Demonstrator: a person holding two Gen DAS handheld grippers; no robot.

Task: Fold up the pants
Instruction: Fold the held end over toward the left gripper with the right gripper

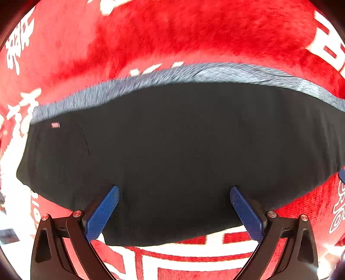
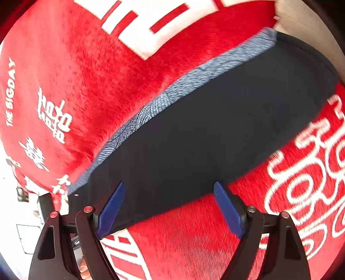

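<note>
The black pants point(image 1: 172, 150) lie flat and folded on a red blanket, with a grey-blue patterned layer point(image 1: 215, 73) showing along their far edge. A small red tag point(image 1: 55, 125) sits near their left end. My left gripper point(image 1: 174, 189) is open and empty, its blue pads just above the pants' near edge. In the right wrist view the pants point(image 2: 204, 133) run diagonally, grey-blue strip point(image 2: 183, 86) on the far side. My right gripper point(image 2: 169, 185) is open and empty over the pants' near edge.
The red plush blanket point(image 1: 194, 32) with white lettering covers the surface around the pants; it also shows in the right wrist view point(image 2: 75, 75). A beige surface point(image 2: 301, 19) lies beyond the blanket at upper right. A white floor area point(image 2: 13, 193) shows at the left.
</note>
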